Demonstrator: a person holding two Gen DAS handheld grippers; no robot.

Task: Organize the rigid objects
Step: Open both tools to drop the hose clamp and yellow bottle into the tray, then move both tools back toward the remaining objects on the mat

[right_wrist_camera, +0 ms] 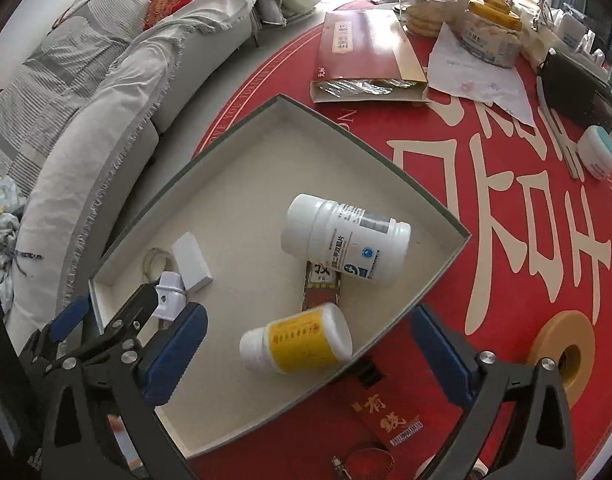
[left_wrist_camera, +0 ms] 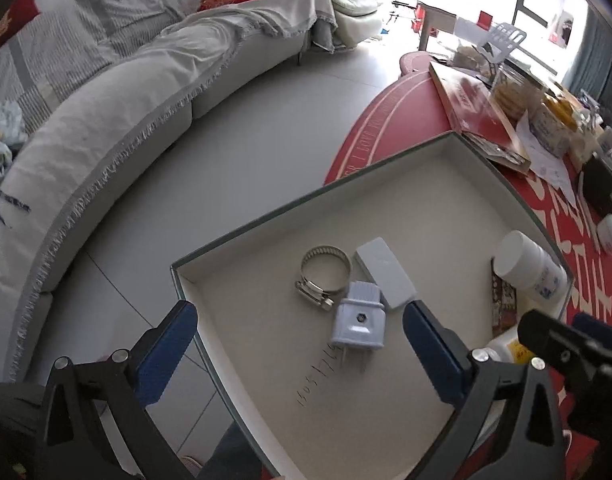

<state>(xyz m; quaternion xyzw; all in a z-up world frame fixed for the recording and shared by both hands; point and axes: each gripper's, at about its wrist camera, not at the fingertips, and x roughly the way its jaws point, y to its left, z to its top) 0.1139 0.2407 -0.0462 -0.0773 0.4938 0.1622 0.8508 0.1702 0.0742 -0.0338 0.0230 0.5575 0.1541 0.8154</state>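
Both grippers, left gripper (left_wrist_camera: 297,354) and right gripper (right_wrist_camera: 308,354), gape wide, holding nothing. Yellow-label pill bottle (right_wrist_camera: 301,340) in the box (right_wrist_camera: 446,220) looks light, rigid, slick. It will likely roll, so grip across the body.

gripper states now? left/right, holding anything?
Left gripper: open, holding nothing; white plug lies loose in the tray.
Right gripper: open, holding nothing; yellow-label bottle lies free.
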